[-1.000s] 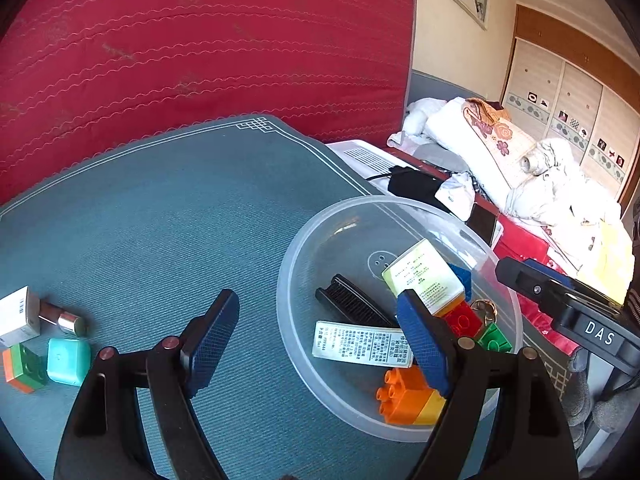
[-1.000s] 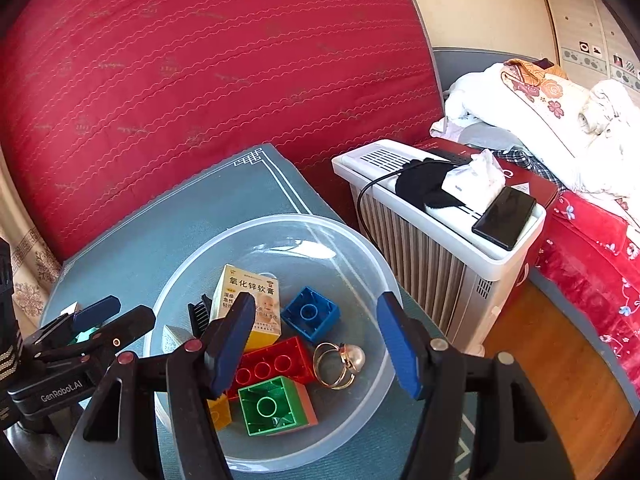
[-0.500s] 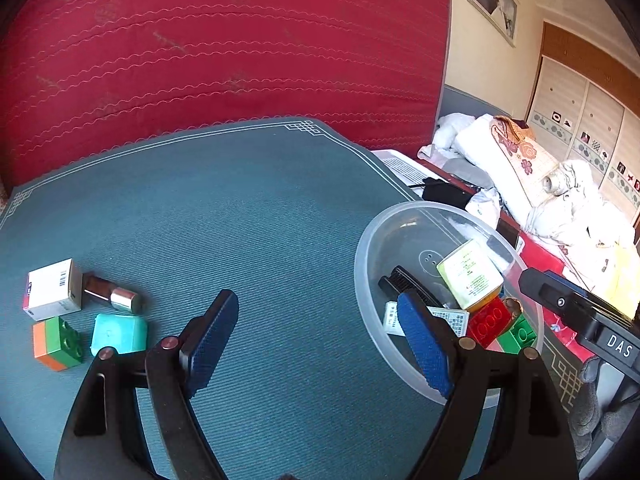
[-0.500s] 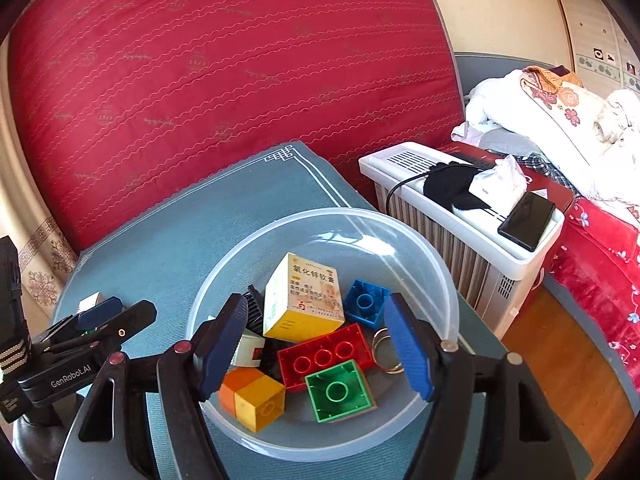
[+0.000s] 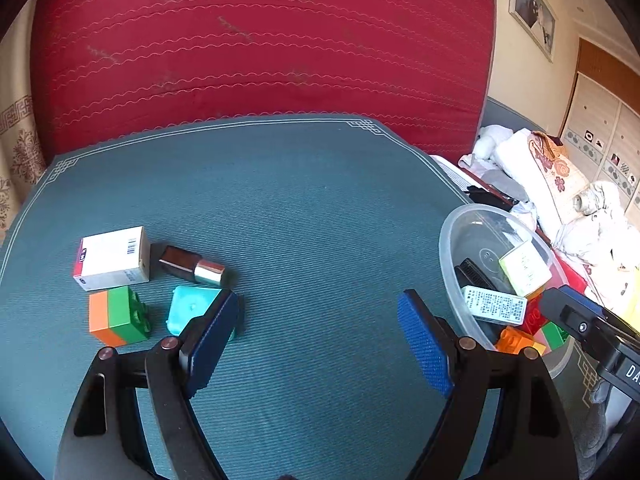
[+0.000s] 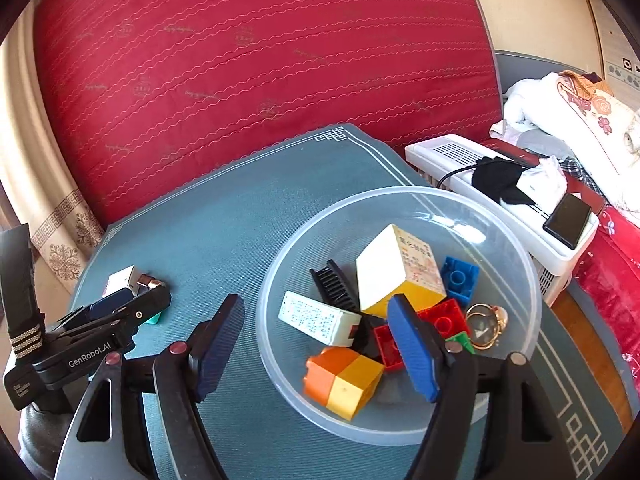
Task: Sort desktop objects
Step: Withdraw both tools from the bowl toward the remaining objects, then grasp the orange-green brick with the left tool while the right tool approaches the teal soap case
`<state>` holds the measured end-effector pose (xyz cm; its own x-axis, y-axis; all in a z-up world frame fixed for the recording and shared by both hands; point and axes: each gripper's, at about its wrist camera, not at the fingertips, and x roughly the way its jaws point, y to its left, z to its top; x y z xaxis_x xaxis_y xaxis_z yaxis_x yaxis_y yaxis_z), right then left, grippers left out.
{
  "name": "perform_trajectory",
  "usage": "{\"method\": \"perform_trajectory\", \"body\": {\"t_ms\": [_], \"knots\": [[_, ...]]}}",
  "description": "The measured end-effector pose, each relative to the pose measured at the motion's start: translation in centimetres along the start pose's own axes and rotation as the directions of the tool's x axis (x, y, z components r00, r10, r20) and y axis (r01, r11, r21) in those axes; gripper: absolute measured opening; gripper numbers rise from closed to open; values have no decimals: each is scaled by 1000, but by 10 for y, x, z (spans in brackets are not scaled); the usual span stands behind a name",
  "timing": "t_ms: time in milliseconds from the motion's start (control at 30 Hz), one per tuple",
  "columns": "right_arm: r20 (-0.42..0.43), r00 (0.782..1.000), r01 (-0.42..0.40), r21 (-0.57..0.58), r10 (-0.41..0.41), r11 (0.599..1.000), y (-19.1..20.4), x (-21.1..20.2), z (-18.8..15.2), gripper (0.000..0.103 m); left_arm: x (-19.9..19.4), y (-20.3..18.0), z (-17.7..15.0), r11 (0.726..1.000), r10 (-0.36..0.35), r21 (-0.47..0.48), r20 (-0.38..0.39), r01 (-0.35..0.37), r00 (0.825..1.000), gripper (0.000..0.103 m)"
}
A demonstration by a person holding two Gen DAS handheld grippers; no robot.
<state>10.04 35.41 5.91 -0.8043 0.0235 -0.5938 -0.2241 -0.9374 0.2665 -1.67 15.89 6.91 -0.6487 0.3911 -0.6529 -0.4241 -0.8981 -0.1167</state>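
Observation:
On the teal mat at the left lie a white box, a dark lipstick tube, an orange-green brick and a turquoise case. My left gripper hangs open over bare mat just right of them, its left finger in front of the turquoise case. The clear plastic bowl holds a yellow-white box, a black comb, a white printed box, several bricks and a ring. My right gripper is above the bowl's near left rim, jaws opening, nothing between them.
A red quilted cushion backs the table. To the right stands a white heater with a black cloth and a phone on it. Bedding is piled beyond. The left gripper's body shows at the right wrist view's left edge.
Both grippers have swung left across the mat. The bowl slid from under the left gripper to its right edge, and the loose items came closer. The right jaws stand wider.

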Motion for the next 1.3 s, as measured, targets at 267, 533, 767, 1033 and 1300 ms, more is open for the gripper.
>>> {"method": "perform_trajectory", "body": {"t_ms": [267, 533, 767, 1033, 1300], "knots": [[-45, 998, -37, -48, 35, 998, 30, 12, -11, 78, -3, 24, -6, 998, 54, -15, 2, -54, 999, 85], [-79, 995, -67, -94, 60, 993, 58, 20, -19, 79, -2, 49, -10, 996, 66, -66, -10, -67, 998, 85], [-118, 990, -93, -126, 78, 988, 75, 30, -27, 80, -4, 86, -13, 984, 110, -140, -18, -112, 994, 85], [-156, 982, -127, -152, 103, 980, 90, 40, -35, 80, 1, 114, -12, 967, 182, -174, -34, -185, 983, 85], [-175, 978, -146, -157, 118, 977, 96, 47, -37, 80, 17, 129, -9, 964, 195, -169, -65, -203, 979, 85]]}}
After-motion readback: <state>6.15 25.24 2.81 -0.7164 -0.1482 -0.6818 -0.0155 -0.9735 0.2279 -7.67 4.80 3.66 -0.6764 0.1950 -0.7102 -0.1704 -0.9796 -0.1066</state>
